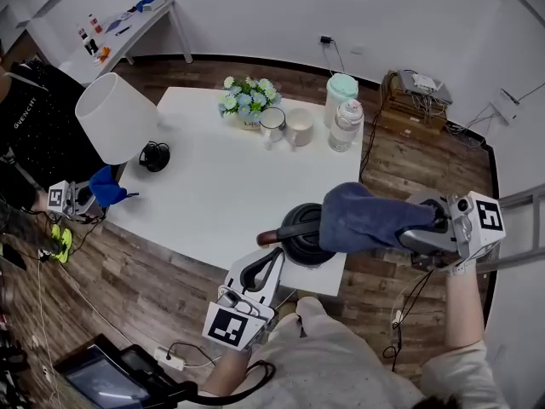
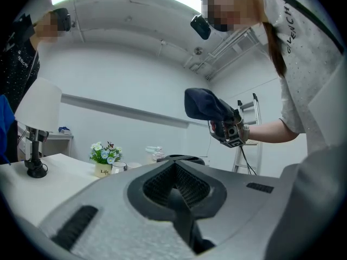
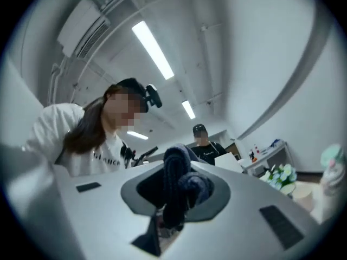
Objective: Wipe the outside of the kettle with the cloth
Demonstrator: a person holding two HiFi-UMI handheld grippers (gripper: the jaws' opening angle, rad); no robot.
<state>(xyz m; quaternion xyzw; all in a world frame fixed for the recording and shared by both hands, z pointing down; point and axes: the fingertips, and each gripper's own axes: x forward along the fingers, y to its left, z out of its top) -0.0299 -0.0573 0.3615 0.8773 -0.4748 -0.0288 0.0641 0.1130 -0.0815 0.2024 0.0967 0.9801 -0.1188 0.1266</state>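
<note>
Kettle point(image 1: 300, 239): black, at near edge of white table point(image 1: 213, 186). Dark blue cloth point(image 1: 364, 217) clamped in right gripper point(image 1: 417, 228), overlapping kettle's right side from above; contact unclear. Left gripper point(image 1: 274, 261) just beside kettle, jaws closed on nothing.

The room looked like a recording lab dressed as a home. A white worktop point(image 1: 213, 194) stood on wood-look flooring point(image 1: 145, 271) between bare white walls point(image 1: 341, 7). A table lamp point(image 1: 115, 118) stood near its left edge and potted flowers point(image 1: 247, 100) at its far edge. Loose cables point(image 1: 468, 126) trailed over the floor, and strip lights point(image 3: 153, 49) ran overhead.
</note>
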